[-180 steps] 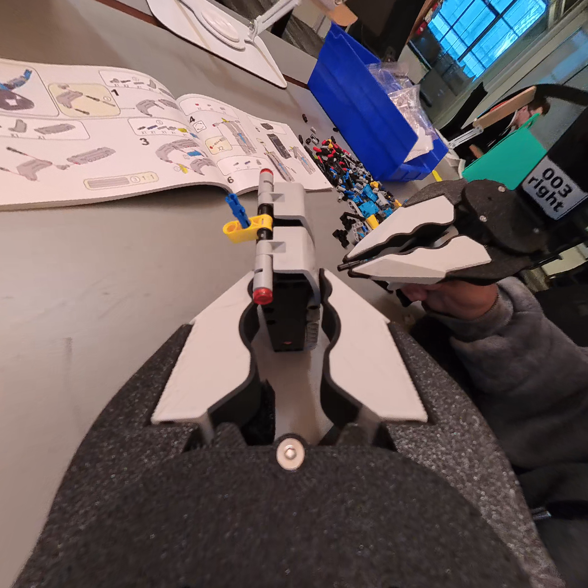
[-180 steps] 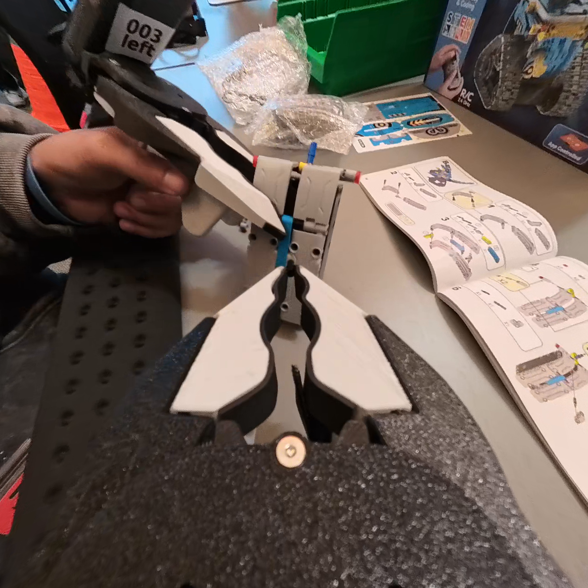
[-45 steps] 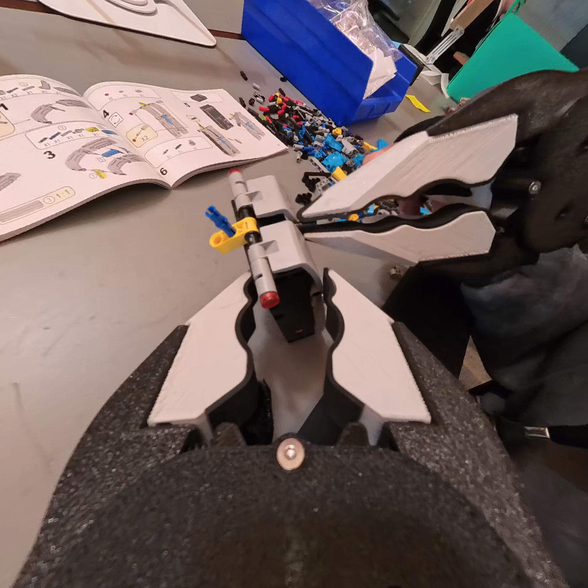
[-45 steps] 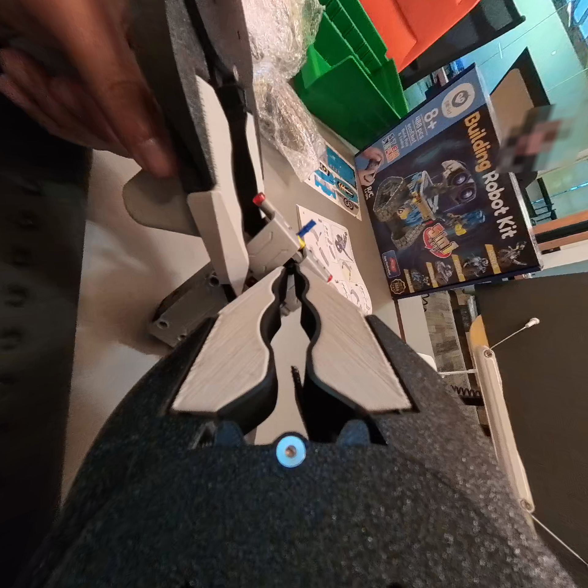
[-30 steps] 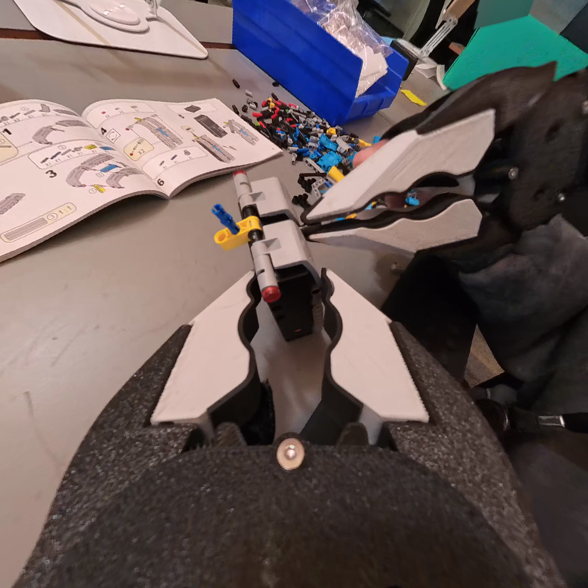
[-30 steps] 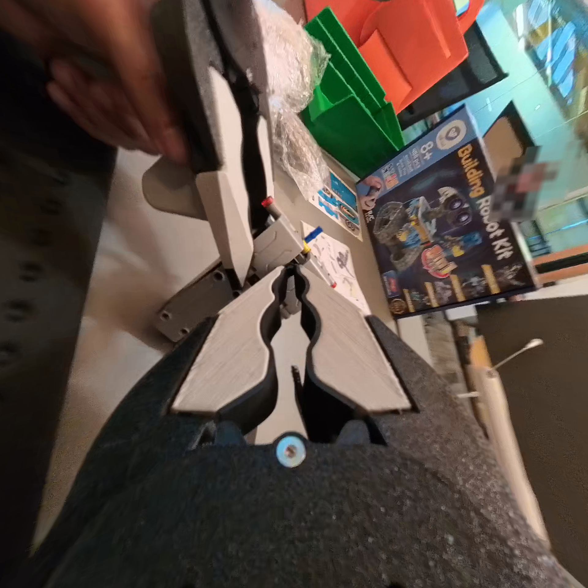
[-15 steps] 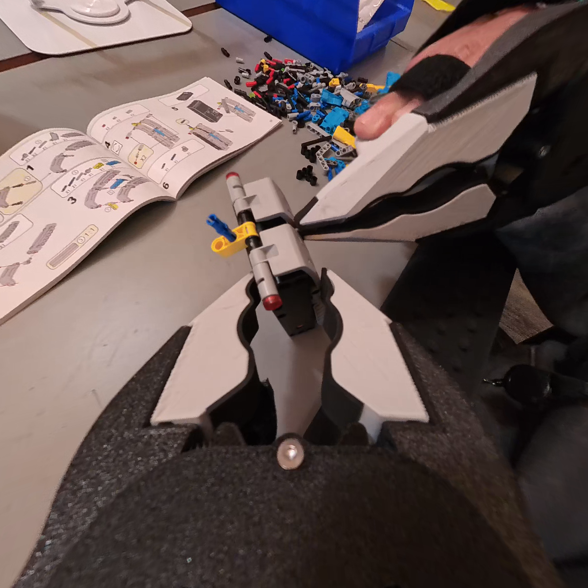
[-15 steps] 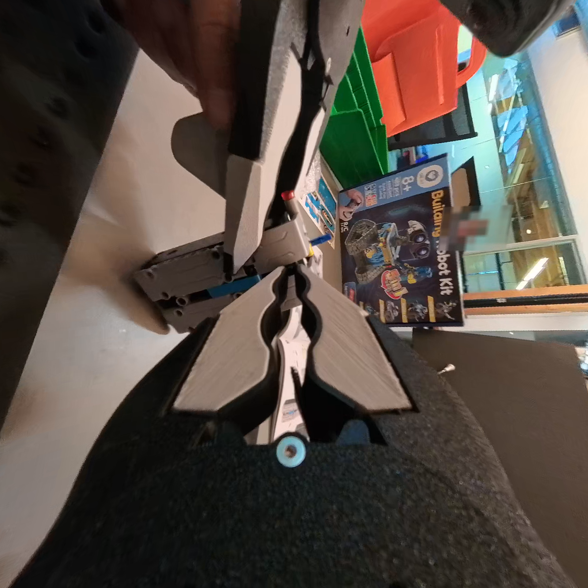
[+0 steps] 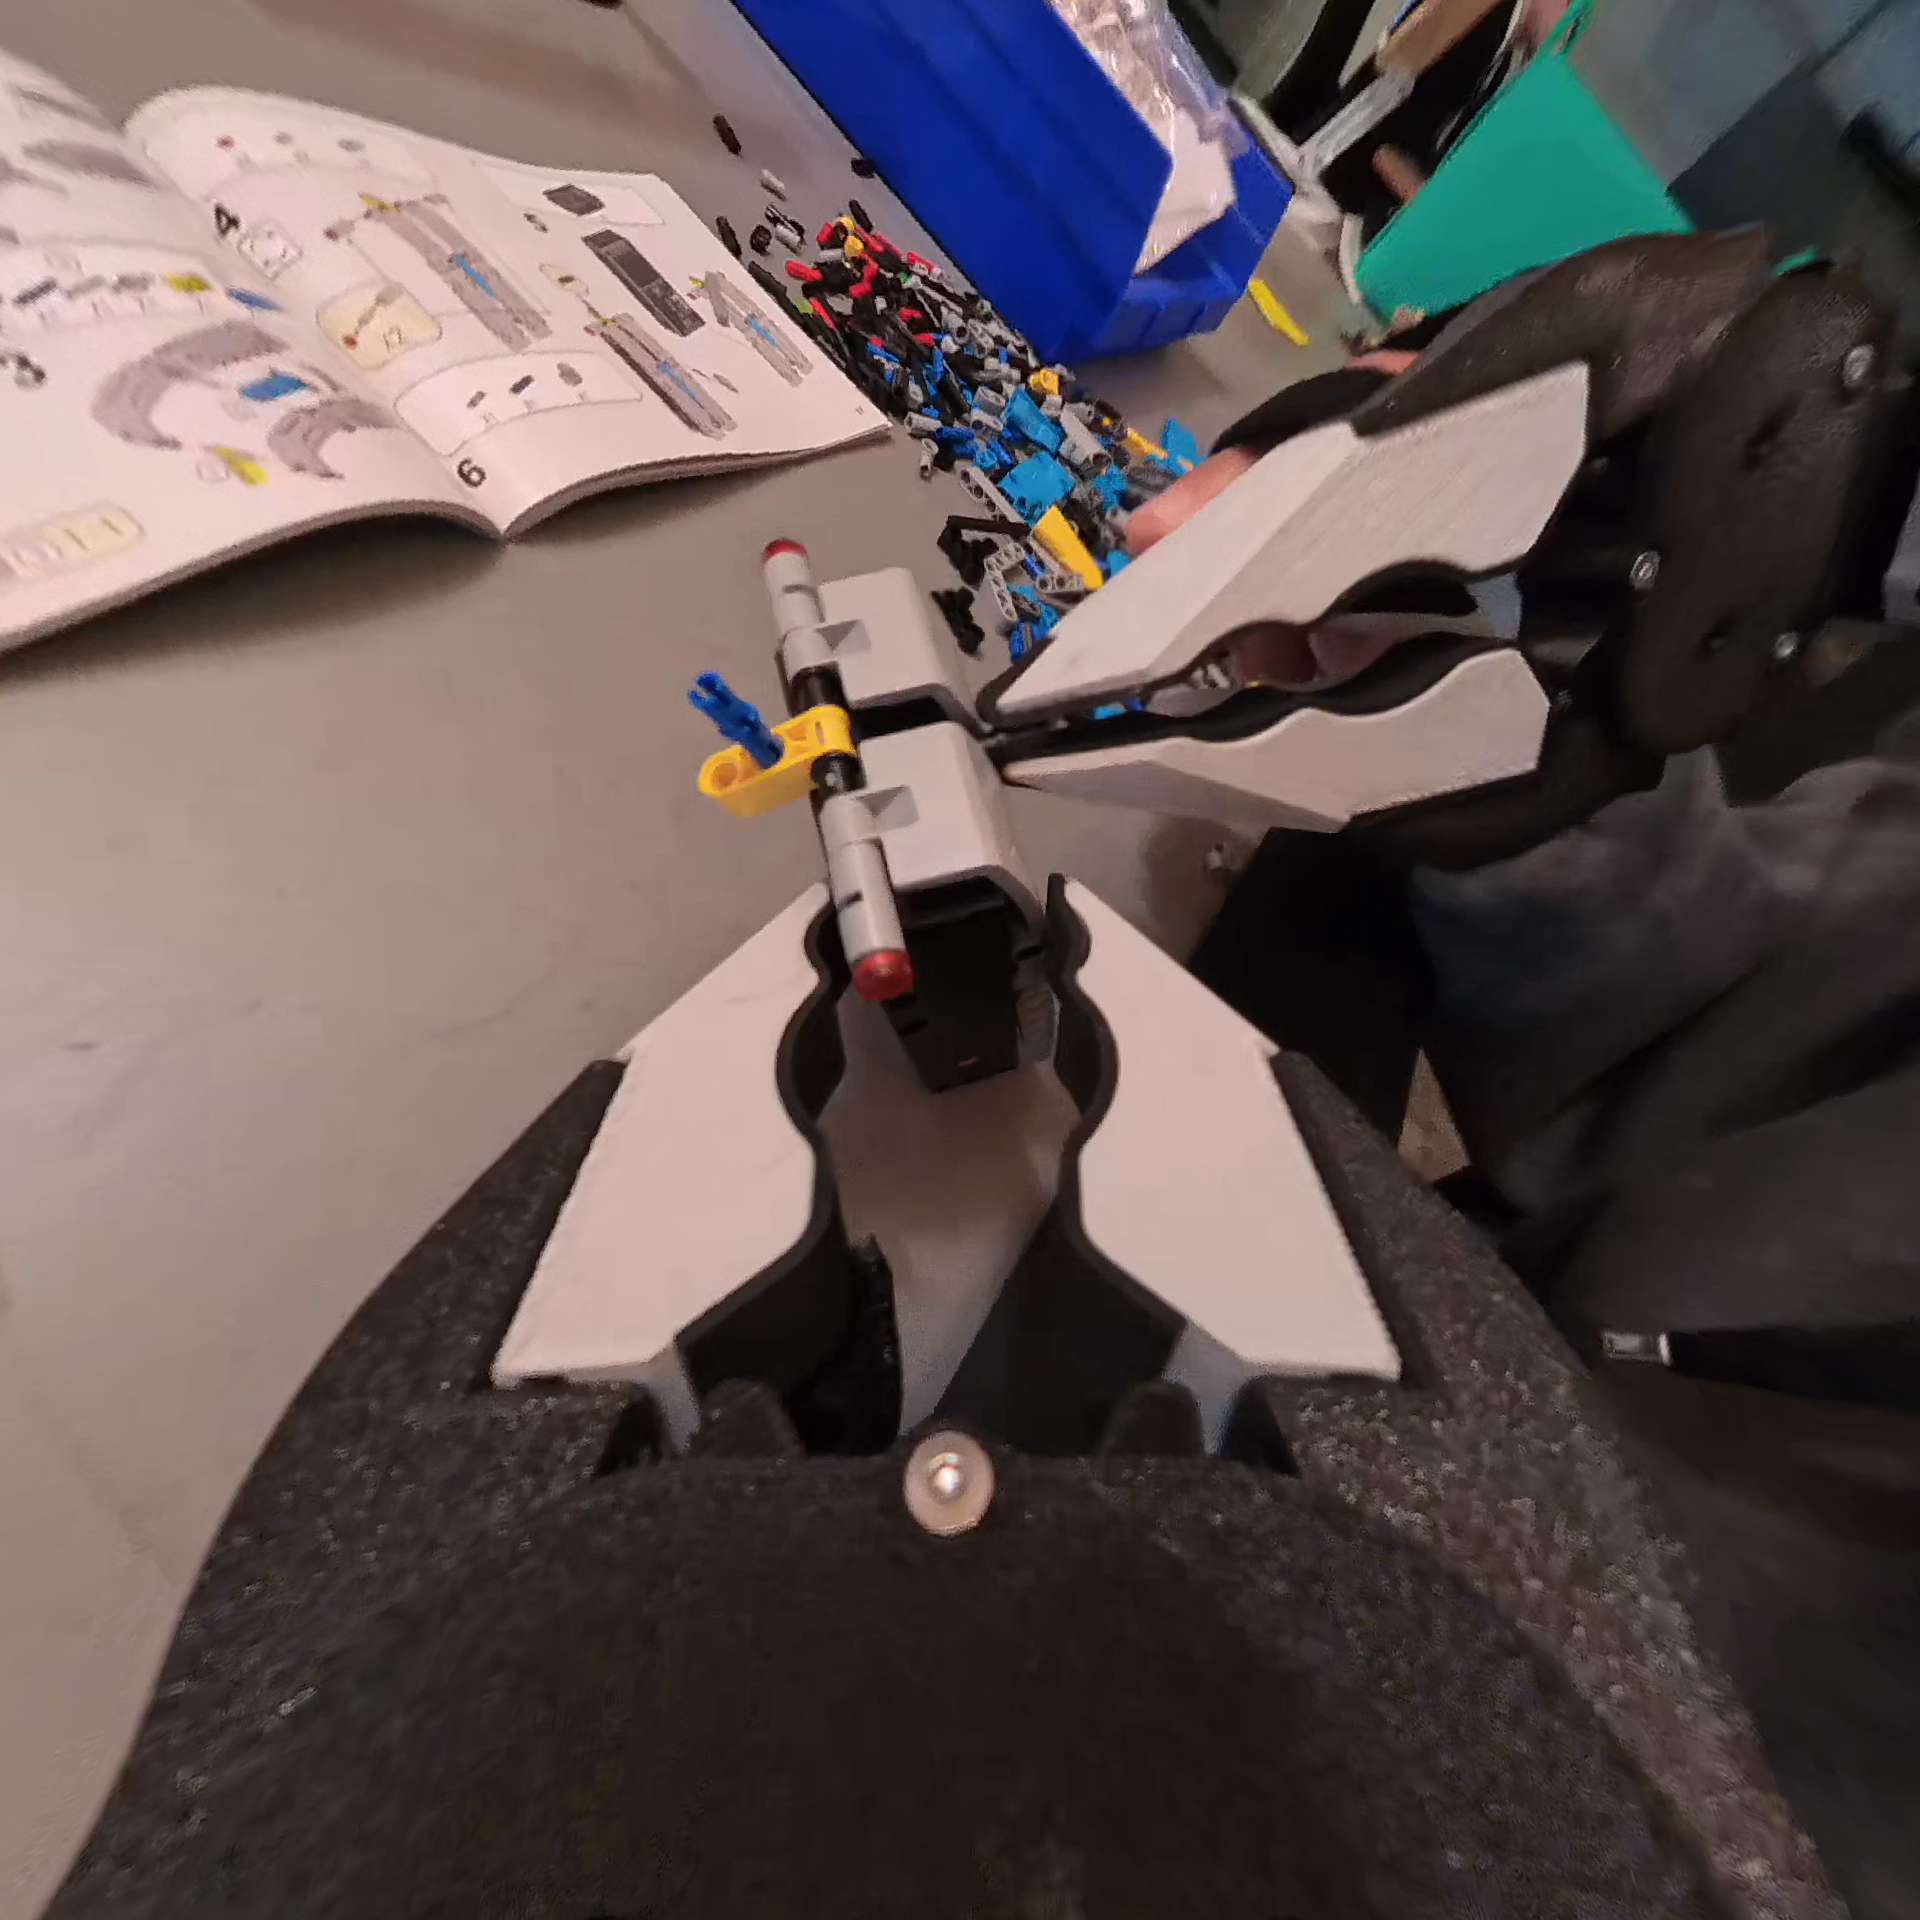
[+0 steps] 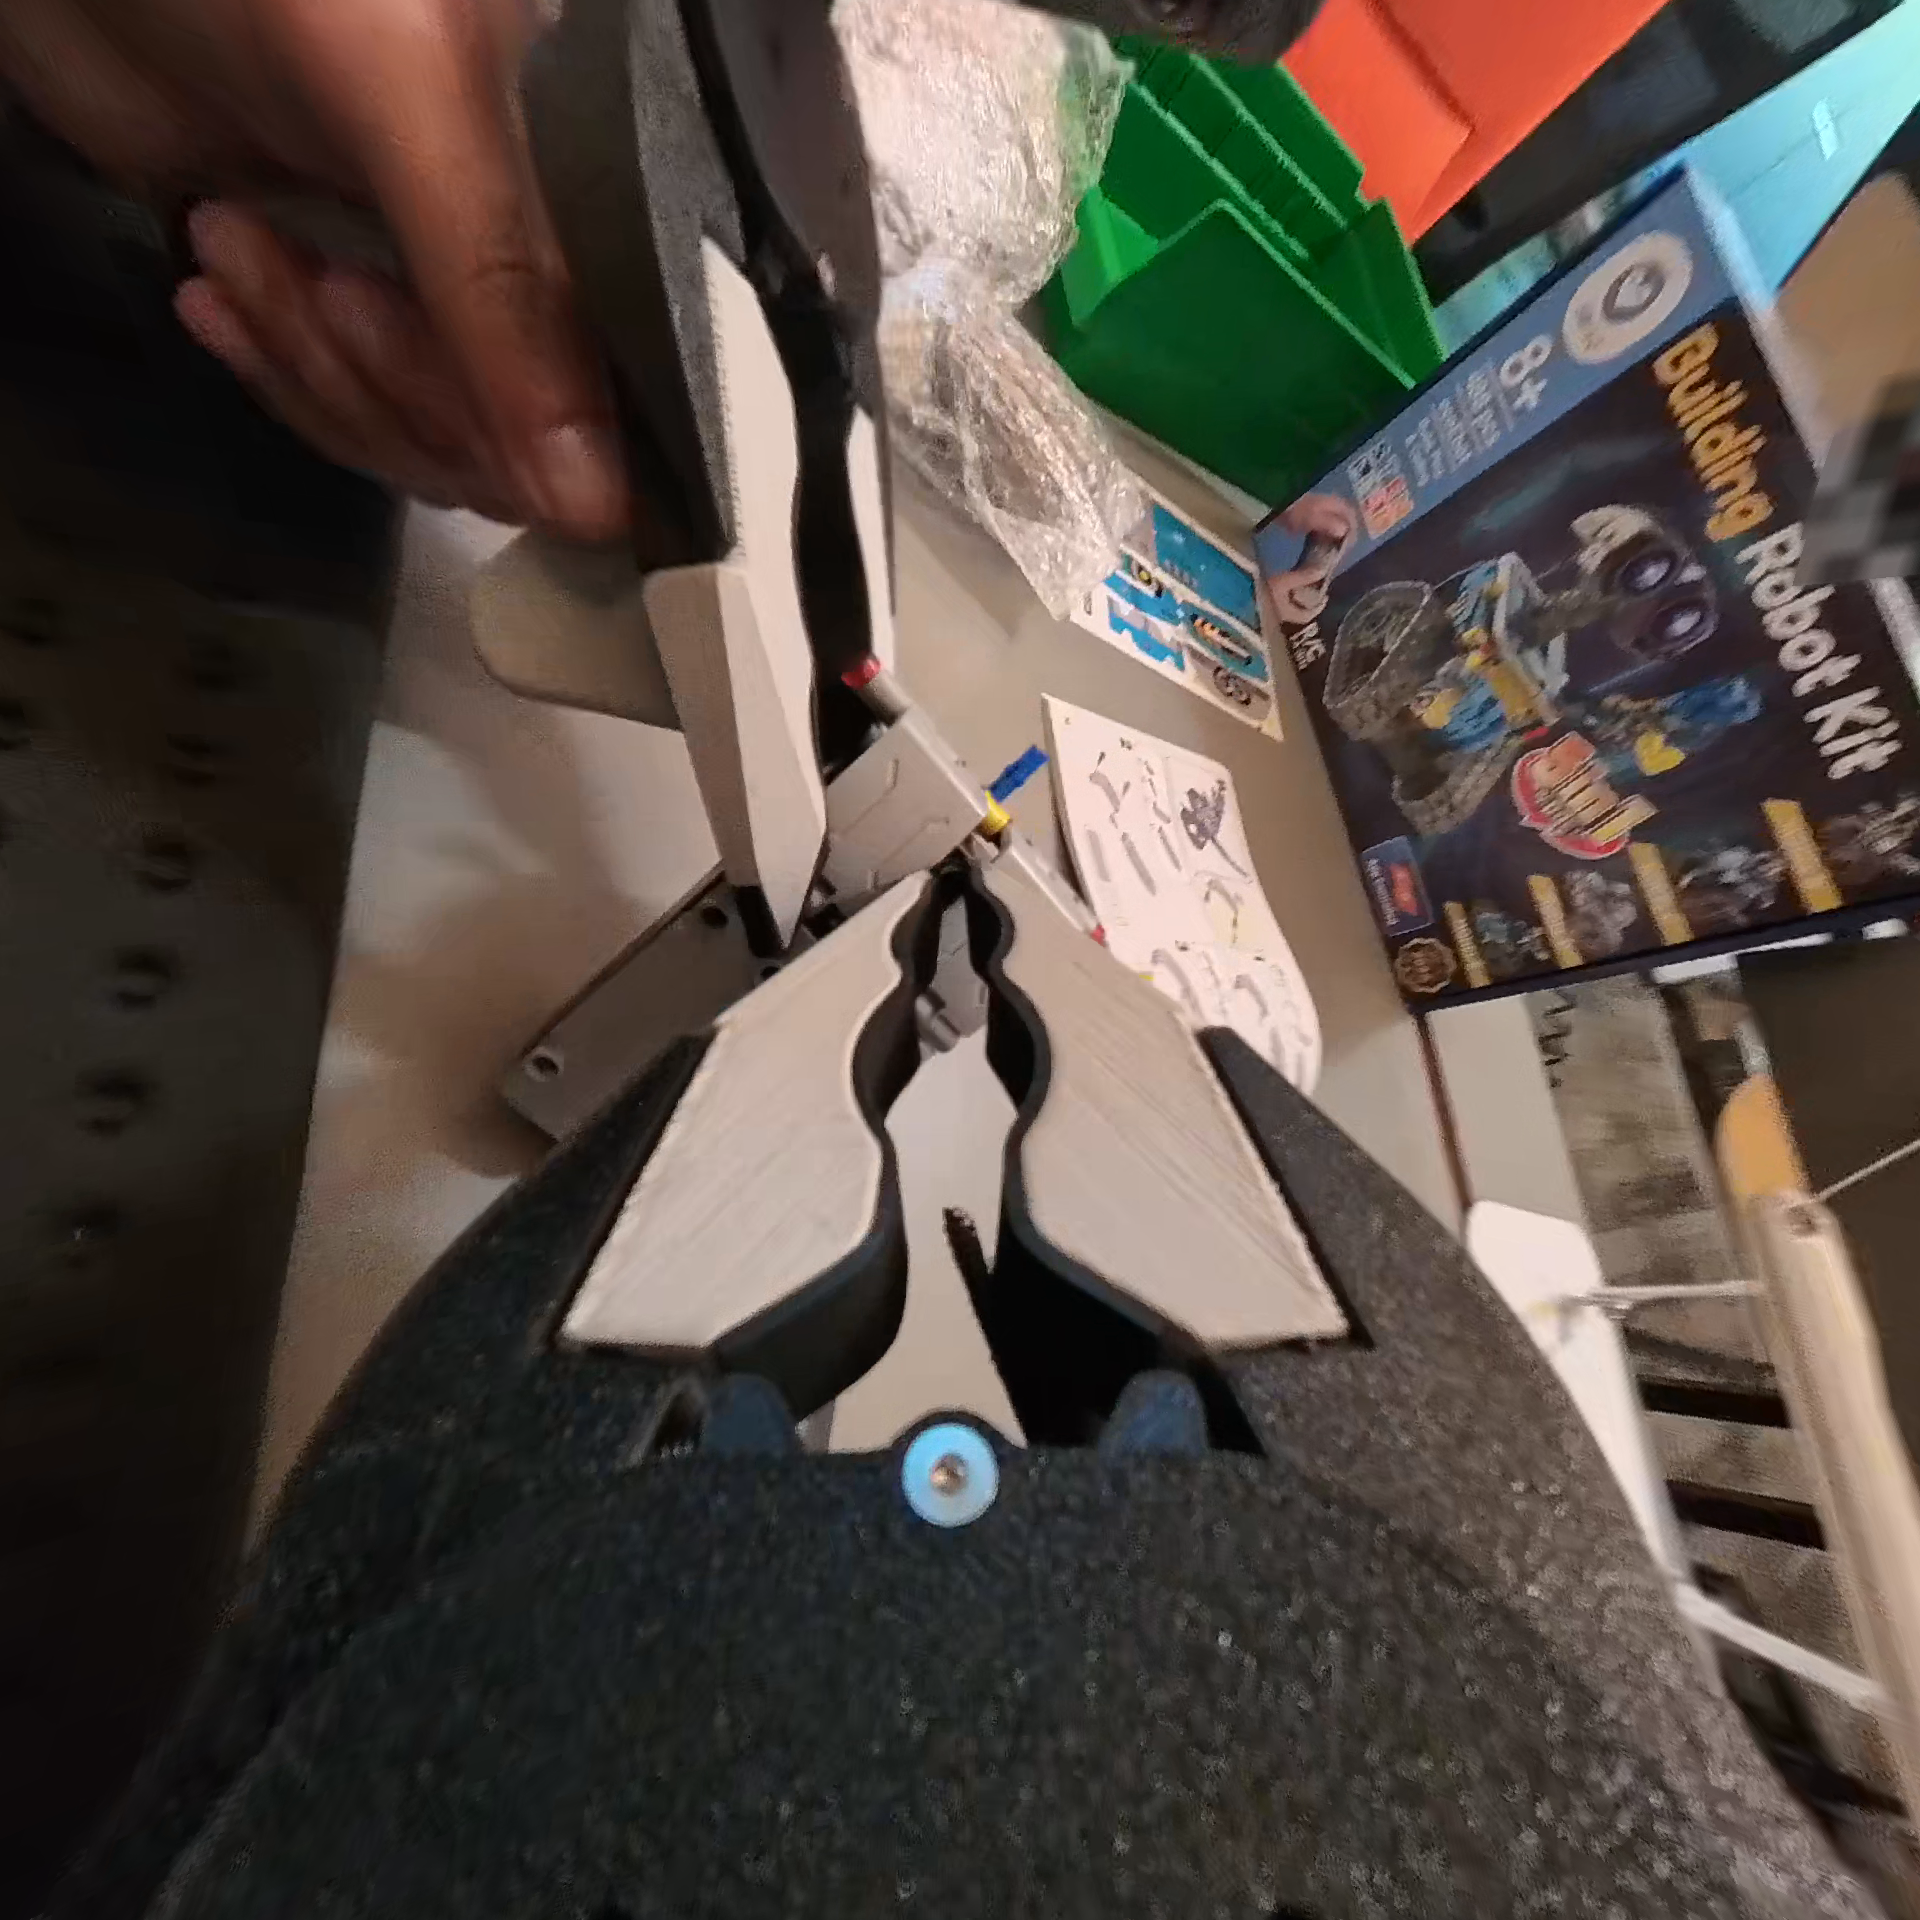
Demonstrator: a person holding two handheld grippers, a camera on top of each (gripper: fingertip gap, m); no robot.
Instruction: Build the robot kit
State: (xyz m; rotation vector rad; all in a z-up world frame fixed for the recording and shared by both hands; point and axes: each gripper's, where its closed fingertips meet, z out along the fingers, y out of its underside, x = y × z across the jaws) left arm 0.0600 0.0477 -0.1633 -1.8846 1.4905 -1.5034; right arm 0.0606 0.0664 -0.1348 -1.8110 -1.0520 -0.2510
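Observation:
My left gripper [image 9: 940, 899] is shut on the black end of a grey block assembly [image 9: 925, 779] and holds it above the grey table [image 9: 312, 935]. The assembly carries a grey axle with red ends [image 9: 831, 748], a yellow connector [image 9: 774, 774] and a blue pin [image 9: 727, 712]. My right gripper [image 9: 992, 727] comes in from the right, tips pinched at the gap between the two grey blocks. In the right wrist view my right gripper [image 10: 954, 878] is shut on a small grey piece [image 10: 943, 997] at the assembly's [image 10: 904, 790] side. The left gripper [image 10: 769, 727] and a hand [image 10: 416, 312] are close above.
An open instruction booklet [image 9: 364, 312] lies at the left. A pile of small parts [image 9: 987, 384] lies before a blue bin [image 9: 987, 156]. The right wrist view shows a kit box [image 10: 1610, 623], green bins [image 10: 1226, 312], plastic bags [image 10: 987, 364] and a sticker sheet [image 10: 1184, 623]. My left and right fingertips are right by each other.
Both grippers have tilted and shifted together while keeping their holds. The right gripper's tips stay at the gap between the grey blocks, and the views have swung over the table.

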